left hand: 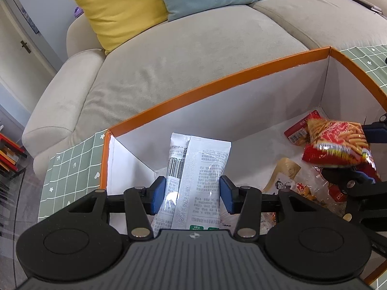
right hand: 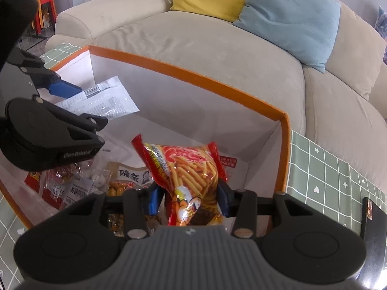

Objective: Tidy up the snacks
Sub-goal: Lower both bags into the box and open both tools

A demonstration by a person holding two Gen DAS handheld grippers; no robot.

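White packet [left hand: 193, 166]: barcode, QR, tiny Chinese print, unreadable. Tan pack [right hand: 131, 172]: big Chinese chars "娘亲".

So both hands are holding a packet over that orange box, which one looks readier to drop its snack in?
Probably the right gripper: its red fries packet hangs over the snacks already piled on the box floor. The left gripper holds its white packet over a bare corner; either could release.

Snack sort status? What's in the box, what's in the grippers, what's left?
Done: several snack packets already lie on the floor of the orange-rimmed white cardboard box.
In hand: the left gripper is clamped on a white printed pouch and the right gripper on a red fries-print bag, both over the box.
Left: both releases. Only a dark flat object shows on the green checked cloth.
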